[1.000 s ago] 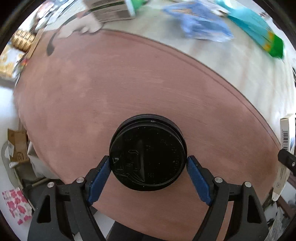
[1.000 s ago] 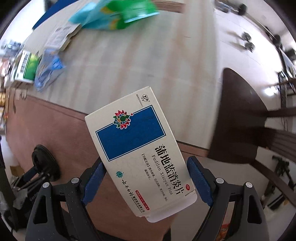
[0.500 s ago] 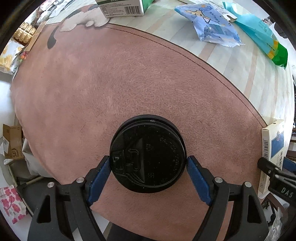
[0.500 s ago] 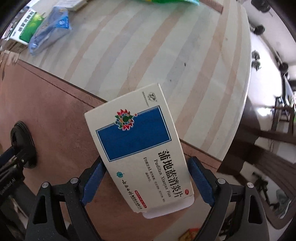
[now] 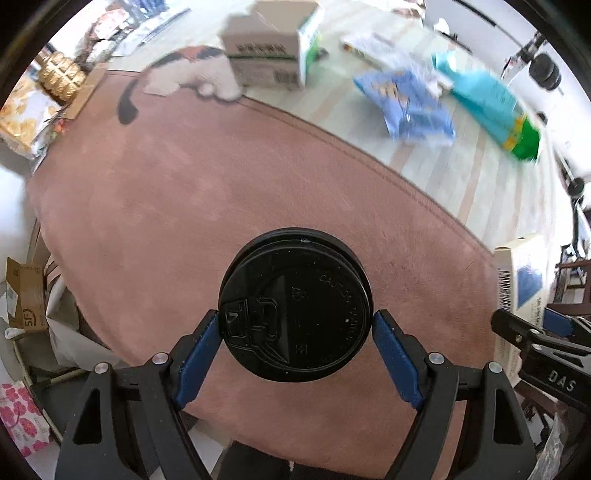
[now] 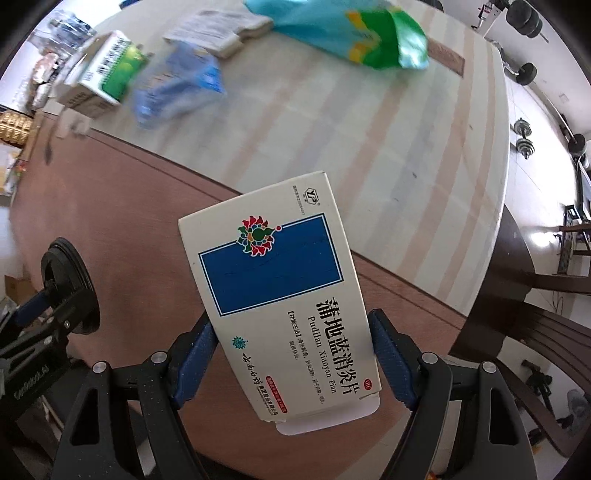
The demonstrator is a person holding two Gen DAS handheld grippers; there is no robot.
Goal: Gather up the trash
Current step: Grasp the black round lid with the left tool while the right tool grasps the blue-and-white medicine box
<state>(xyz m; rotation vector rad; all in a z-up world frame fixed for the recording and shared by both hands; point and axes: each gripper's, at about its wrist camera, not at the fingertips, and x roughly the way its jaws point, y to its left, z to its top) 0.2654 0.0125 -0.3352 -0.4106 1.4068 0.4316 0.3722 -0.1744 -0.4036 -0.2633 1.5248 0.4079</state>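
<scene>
Dumbbells right view, cat left

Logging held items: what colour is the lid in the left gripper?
Black lid, clearest in the left wrist view, clamped by the left gripper.

Round table: pale striped top, with a pinkish-brown mat covering its near part. On the bare top toward the far edge lay a green-and-white carton, a blue crinkled packet, a teal-and-green bag and a flat white pack. All were blurred.
</scene>
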